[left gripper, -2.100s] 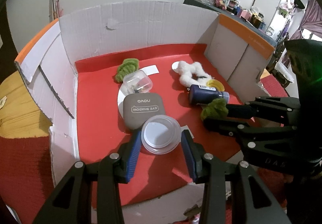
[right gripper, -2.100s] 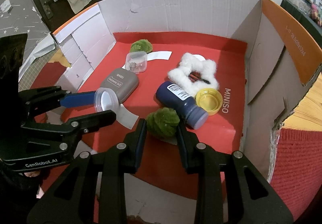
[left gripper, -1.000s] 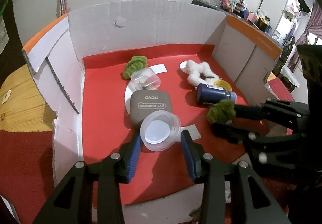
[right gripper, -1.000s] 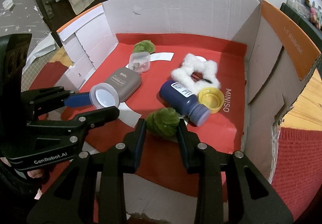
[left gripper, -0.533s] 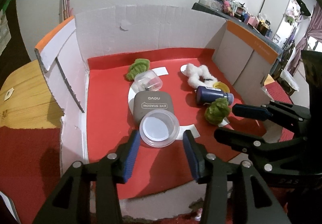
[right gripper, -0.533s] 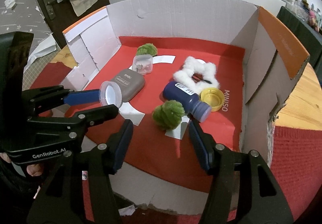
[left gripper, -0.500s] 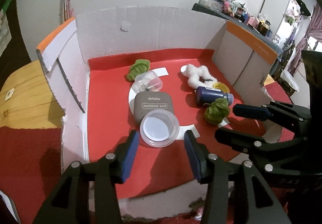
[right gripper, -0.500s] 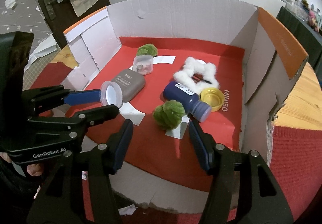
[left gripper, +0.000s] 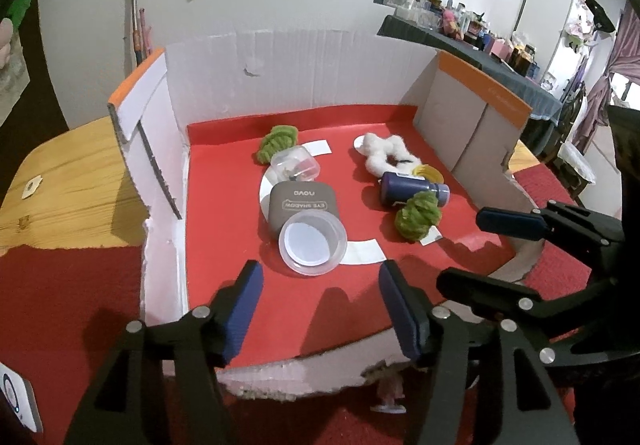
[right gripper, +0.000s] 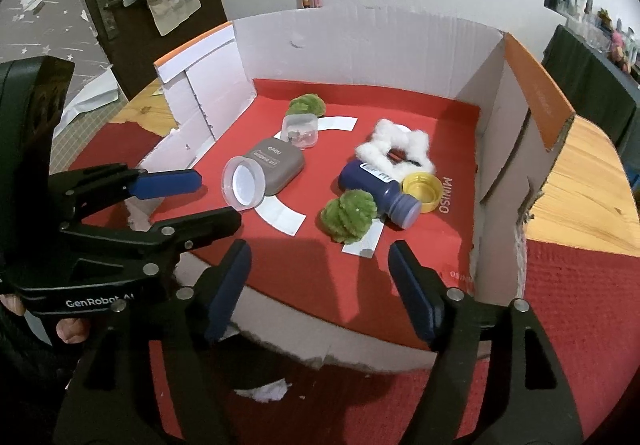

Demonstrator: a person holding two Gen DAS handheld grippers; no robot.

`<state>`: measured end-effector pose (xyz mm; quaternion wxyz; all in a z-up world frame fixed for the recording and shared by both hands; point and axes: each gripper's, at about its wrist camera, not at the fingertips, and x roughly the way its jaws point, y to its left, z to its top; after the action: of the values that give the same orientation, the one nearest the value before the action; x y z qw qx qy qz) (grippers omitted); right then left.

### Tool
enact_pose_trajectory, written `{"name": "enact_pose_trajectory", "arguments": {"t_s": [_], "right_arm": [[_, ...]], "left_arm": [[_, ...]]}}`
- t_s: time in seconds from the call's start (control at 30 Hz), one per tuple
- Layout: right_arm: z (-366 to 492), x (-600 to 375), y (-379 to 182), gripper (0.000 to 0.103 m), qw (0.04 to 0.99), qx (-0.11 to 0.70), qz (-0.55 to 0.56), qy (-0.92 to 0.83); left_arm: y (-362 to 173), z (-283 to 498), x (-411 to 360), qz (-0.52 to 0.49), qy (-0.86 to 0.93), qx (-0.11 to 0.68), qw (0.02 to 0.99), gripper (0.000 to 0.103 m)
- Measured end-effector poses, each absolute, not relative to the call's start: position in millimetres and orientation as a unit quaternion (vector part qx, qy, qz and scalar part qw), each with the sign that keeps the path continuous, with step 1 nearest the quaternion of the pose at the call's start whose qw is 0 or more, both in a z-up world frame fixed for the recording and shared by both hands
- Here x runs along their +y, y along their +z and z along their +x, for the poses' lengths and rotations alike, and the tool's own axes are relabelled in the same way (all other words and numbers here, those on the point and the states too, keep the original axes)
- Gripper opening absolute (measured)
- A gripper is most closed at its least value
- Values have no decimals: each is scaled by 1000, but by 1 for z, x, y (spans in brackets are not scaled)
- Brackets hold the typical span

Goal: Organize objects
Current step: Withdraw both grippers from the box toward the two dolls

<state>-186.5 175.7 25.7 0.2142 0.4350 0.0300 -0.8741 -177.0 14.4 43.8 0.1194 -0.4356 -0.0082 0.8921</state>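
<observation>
Left wrist view: left gripper [left gripper: 320,291] spread wide, holding nothing, at bottom centre. The round clear plastic cup [left gripper: 313,244] leans on the grey eye-shadow case [left gripper: 303,206] at frame centre; likely light, stiff and slippery, best pinched across its rim.

Right wrist view: right gripper [right gripper: 320,263] likewise spread, empty. The fuzzy green pom-pom [right gripper: 350,211] lies centre, touching the dark blue bottle [right gripper: 380,189]; soft, compressible, graspable anywhere.
</observation>
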Motion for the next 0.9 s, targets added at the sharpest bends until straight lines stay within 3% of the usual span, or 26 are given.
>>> {"name": "enact_pose_trajectory", "arguments": {"t_s": [0.9], "right_arm": [[-141,177,45,90,208,37,409,-888]], "left_arm": [[60,-137,8,-409,907,-17,99,95]]}}
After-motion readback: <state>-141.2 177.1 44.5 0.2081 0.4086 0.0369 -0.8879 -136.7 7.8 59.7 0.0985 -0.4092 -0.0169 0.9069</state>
